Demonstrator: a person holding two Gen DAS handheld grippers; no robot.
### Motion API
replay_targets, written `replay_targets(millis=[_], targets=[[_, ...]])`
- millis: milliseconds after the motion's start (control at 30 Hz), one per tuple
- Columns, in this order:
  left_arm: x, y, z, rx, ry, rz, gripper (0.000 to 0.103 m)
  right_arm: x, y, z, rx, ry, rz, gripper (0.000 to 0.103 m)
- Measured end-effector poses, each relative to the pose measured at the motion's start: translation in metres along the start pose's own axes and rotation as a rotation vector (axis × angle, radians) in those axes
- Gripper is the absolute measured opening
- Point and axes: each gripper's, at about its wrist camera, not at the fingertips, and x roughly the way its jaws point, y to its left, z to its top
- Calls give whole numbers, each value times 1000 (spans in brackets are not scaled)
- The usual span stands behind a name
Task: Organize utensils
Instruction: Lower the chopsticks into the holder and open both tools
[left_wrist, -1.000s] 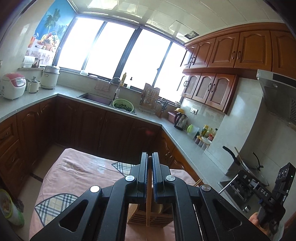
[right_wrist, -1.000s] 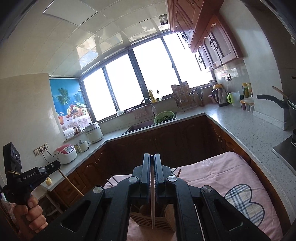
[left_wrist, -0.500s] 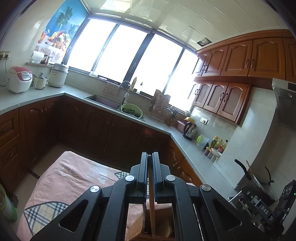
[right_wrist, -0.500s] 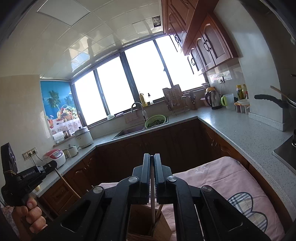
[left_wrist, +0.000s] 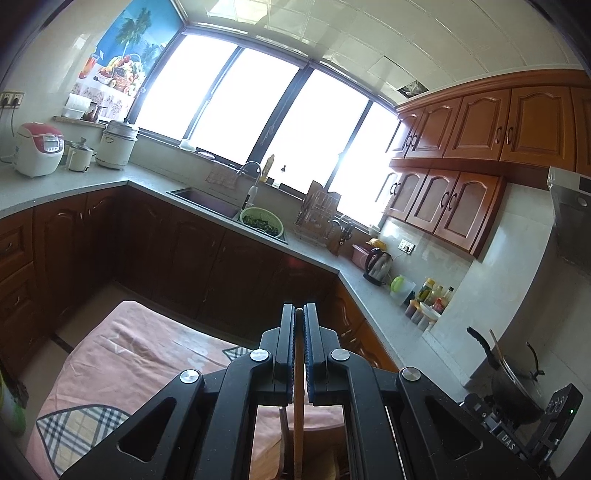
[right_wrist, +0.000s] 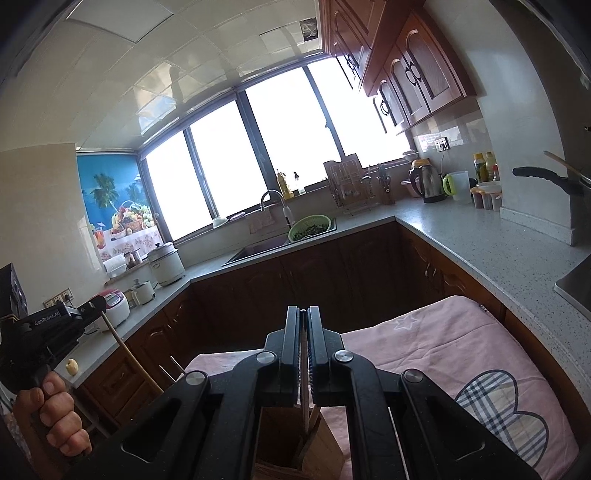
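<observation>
Left gripper (left_wrist: 299, 314) clamped a wooden stick (left_wrist: 297, 406) and right gripper (right_wrist: 303, 317) clamped a thin chopstick (right_wrist: 303, 402), both utensils hanging down toward the wooden holder (right_wrist: 325, 443) that stood on the pink cloth (right_wrist: 443, 354).

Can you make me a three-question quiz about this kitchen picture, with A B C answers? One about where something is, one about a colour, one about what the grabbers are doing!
1. Where is the green bowl?
A. beside the sink
B. on the floor
C. on the pink cloth

2. What colour is the cloth on the table?
A. blue
B. pink
C. yellow

3. What is the right gripper doing?
A. open, empty
B. gripping a kettle
C. shut on a thin stick

Answers: 1 A, the bowl sits at the sink's edge. 2 B, pink with plaid patches. 3 C, the fingers pinch a stick above the wooden holder.
</observation>
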Motion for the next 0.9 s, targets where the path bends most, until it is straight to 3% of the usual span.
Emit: replay_targets(millis=[367,700,900], targets=[[13,10,-21,-8,9,23,3,8,0,-7,16,9,0,4],[45,9,-51,34,134,34,3,25,-2,-31,27,76,-1,4],[48,1,-44,87,153,36,4,32,-4,-38,30,106,-3,4]])
